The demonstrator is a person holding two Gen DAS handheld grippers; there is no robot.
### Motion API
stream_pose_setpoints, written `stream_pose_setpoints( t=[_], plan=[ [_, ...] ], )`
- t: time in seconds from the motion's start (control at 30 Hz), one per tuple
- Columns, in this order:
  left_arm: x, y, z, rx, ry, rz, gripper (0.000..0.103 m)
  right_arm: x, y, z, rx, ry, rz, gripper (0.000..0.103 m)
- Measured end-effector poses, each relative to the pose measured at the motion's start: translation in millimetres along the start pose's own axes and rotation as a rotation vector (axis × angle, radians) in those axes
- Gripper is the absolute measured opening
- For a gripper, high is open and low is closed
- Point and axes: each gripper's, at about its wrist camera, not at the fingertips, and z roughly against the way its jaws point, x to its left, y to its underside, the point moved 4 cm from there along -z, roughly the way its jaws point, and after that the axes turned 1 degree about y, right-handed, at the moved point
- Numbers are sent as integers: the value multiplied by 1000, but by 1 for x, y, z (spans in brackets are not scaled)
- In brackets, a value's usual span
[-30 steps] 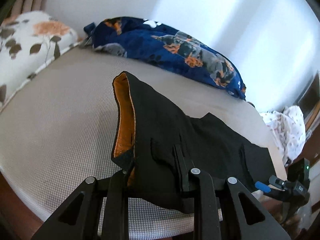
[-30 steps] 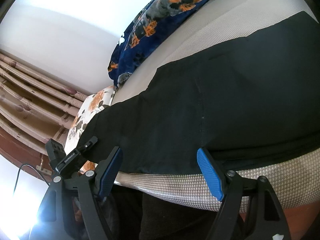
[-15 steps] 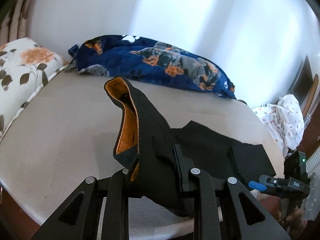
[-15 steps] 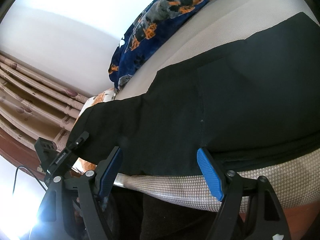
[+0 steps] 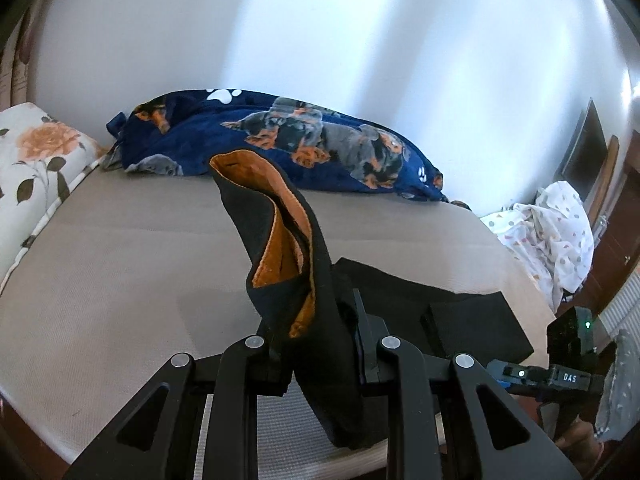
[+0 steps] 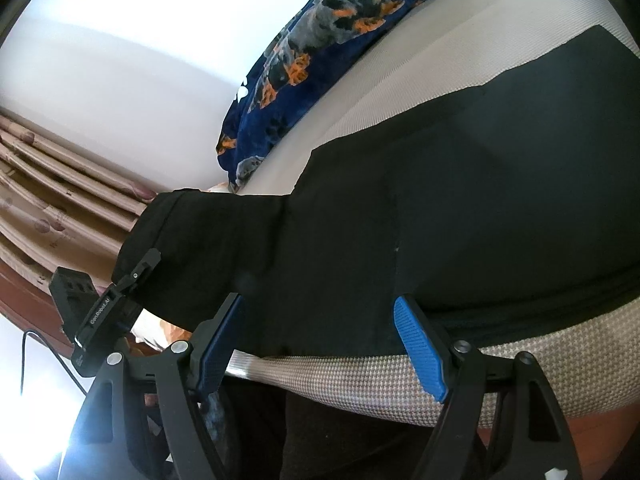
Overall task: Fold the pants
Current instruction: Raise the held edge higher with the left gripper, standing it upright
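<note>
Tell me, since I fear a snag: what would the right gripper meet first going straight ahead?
Probably the black pants lying on the beige woven mattress: the open right gripper points at their near edge, though depth is unclear.

Beige bed (image 5: 120, 264) carries black pants (image 6: 500, 200), a blue dog-print blanket (image 5: 320, 148) and a floral pillow (image 5: 32, 160)

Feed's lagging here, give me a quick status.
Left gripper shut on pants, waistband end raised. Right gripper open at mattress edge. Nothing blocking.
</note>
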Motion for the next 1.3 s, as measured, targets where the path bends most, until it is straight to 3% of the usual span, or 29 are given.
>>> stream_pose_setpoints(
  t=[1.3],
  plan=[
    [-57, -13, -10, 8, 92, -79, 23, -6, -8, 11, -65, -20, -24, 75]
  ],
)
